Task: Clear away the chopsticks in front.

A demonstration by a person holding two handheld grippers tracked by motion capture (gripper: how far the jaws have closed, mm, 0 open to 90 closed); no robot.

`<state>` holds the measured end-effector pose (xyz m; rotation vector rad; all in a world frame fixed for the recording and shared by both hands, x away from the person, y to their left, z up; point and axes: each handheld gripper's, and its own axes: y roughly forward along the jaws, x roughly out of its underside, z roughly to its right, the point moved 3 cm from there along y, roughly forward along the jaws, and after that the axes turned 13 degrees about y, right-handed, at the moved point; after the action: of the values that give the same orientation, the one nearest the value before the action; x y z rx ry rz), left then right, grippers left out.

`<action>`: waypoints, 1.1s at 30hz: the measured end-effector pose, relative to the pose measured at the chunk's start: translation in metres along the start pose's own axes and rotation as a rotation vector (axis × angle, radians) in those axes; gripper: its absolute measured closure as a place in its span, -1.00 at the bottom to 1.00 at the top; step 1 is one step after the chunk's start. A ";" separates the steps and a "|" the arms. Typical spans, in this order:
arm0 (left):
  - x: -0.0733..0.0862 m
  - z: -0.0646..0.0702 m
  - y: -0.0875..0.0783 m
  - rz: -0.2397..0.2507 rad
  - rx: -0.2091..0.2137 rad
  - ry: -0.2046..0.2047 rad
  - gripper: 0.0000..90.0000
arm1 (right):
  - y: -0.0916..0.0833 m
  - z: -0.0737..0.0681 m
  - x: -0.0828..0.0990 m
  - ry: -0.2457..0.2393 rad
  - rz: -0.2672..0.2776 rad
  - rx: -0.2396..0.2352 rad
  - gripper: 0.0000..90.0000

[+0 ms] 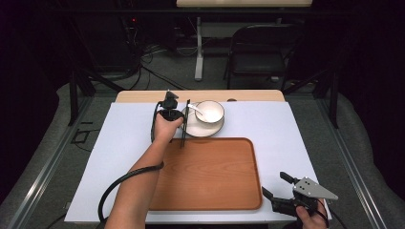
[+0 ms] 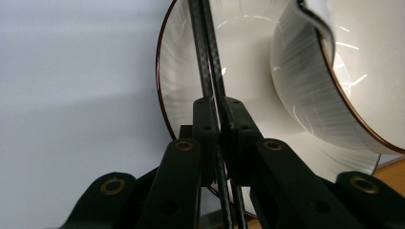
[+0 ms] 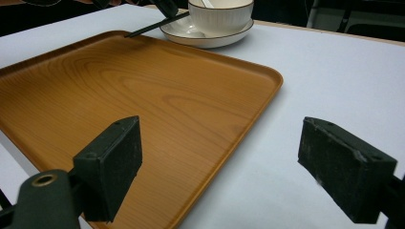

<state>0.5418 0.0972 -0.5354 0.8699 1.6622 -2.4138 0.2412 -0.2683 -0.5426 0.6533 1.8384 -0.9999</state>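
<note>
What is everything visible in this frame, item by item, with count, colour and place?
Tray: one, orange-brown wood, centre of the table, nothing on it.
Plate: one, white with a dark rim, just beyond the tray's far edge.
Bowl: one, white, on the plate.
Spoon: one, white, resting in the bowl.
Chopsticks: a pair, black, held beside the plate, tips over the tray's far edge.
Table cover: one, white.
Chair: one, black, behind the table.
Left claw: black, closed on the chopsticks.
Right claw: black, open, at the tray's near right corner.
</note>
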 end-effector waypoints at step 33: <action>-0.007 -0.007 0.001 -0.062 0.006 -0.135 0.91 | 0.000 0.000 0.000 0.000 0.003 0.000 -0.67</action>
<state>0.5511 0.1011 -0.5345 0.6493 1.6573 -2.4581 0.2411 -0.2686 -0.5426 0.6556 1.8377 -0.9977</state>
